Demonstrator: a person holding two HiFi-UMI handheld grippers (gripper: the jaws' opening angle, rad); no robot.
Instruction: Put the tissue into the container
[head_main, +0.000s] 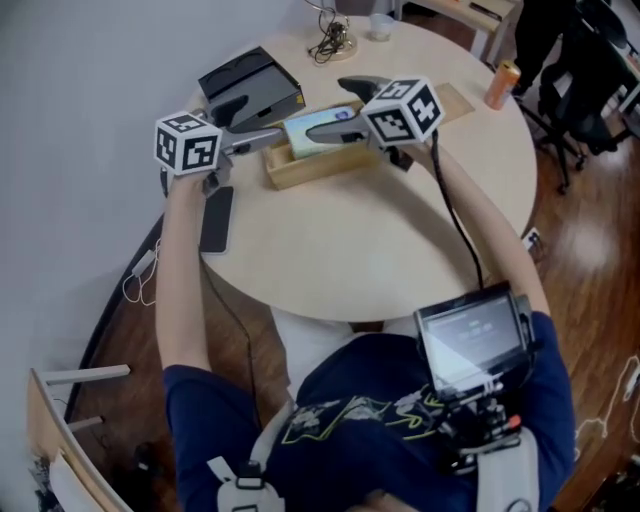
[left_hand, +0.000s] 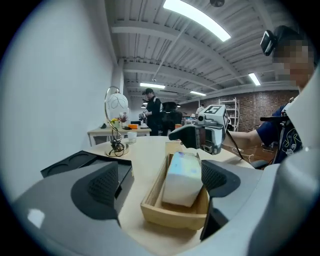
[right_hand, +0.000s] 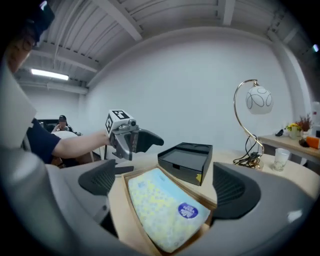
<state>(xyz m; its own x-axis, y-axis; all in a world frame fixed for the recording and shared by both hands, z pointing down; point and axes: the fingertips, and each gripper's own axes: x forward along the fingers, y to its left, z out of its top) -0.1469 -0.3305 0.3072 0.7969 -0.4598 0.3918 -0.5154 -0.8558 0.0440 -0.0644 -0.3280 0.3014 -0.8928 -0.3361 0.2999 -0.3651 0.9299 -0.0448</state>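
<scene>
A soft tissue pack (head_main: 315, 125) with a pale blue and yellow print lies lengthwise in a shallow wooden tray (head_main: 300, 168) on the round table. My left gripper (head_main: 255, 122) stands open at the tray's left end. In the left gripper view its pads (left_hand: 102, 185) sit apart on either side of the pack (left_hand: 182, 177), not touching it. My right gripper (head_main: 330, 108) is open at the tray's right end and faces the left one. In the right gripper view the pack (right_hand: 162, 210) lies between and below the wide pads (right_hand: 227, 187), which are clear of it.
A black box (head_main: 250, 88) stands just behind the tray's left end. A dark phone (head_main: 215, 220) lies at the table's left edge. At the back are a lamp base with a cord (head_main: 335, 40), a cup (head_main: 380, 25) and an orange bottle (head_main: 500, 85).
</scene>
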